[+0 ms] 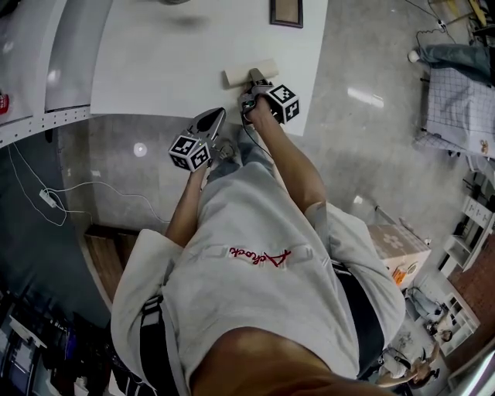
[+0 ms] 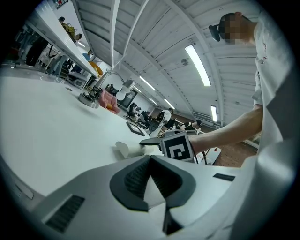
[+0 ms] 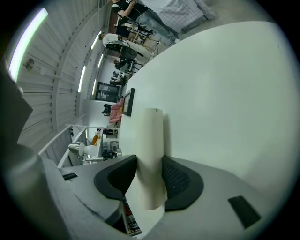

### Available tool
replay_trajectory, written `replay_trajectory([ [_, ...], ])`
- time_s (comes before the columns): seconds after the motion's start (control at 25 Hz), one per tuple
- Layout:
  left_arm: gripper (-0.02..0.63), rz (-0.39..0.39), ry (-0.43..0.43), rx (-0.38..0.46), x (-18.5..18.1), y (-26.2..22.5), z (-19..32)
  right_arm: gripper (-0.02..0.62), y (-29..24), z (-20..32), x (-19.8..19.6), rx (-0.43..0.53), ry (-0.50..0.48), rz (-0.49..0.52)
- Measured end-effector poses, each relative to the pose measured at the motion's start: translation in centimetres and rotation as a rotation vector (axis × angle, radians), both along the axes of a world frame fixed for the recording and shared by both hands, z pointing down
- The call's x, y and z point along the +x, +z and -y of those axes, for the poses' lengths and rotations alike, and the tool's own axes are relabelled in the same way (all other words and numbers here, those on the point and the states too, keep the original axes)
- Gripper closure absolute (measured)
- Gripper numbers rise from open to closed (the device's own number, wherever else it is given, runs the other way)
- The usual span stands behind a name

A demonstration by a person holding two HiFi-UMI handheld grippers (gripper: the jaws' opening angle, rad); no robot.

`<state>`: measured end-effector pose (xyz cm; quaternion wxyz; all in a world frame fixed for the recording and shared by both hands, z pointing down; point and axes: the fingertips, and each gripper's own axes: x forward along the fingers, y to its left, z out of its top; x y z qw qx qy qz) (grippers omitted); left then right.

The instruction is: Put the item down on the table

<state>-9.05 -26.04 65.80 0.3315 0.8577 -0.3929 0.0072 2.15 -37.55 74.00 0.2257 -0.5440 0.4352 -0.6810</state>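
A white cable (image 1: 48,199) lies on the grey floor at the far left, below the white table (image 1: 155,54). The left gripper (image 1: 214,117) is at the table's near edge, with its marker cube toward the person. In the left gripper view its 2 dark pads meet at the tip with nothing between them: the jaws are together and empty. That same view looks low across the tabletop toward the other gripper's cube and 1 end of the roll.

Just right of it, the cream roll (image 1: 238,76) lies along the near edge of the table, toward the right corner. It is low over the surface, but I cannot tell whether it touches. The right gripper (image 1: 254,78) reaches it from the person's side. In the right gripper view the roll stands between the 2 pads, each pressing a side, so the jaws are clamped on it at a middling width. The roll runs on past the jaw tips over the tabletop.

Further right, a dark frame (image 1: 286,11) lies at the table's far edge, well apart from the roll. On the floor at the right stands a cardboard box (image 1: 398,251).
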Motion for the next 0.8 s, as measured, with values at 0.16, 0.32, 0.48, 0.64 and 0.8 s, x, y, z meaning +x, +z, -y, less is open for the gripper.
replay_trajectory([
  [0.16,0.588,-0.001,-0.008,0.008,0.0,-0.2,0.1,0.419,0.1,0.3,0.1,-0.031,0.011,0.021],
  [0.32,0.588,0.004,-0.012,0.014,-0.3,-0.5,0.2,0.42,0.0,0.4,0.0,-0.043,0.001,0.017],
  [0.48,0.588,0.005,-0.012,0.018,-0.7,-0.4,0.3,0.42,0.2,0.3,-0.1,-0.005,0.0,0.03],
  [0.64,0.588,0.003,-0.008,0.023,-0.8,-0.5,0.4,0.372,-0.4,0.8,-0.3,0.061,-0.022,0.06],
  [0.8,0.588,0.001,0.006,0.029,-0.7,-0.5,0.3,0.341,-1.1,0.8,-1.6,0.138,-0.246,-0.021],
])
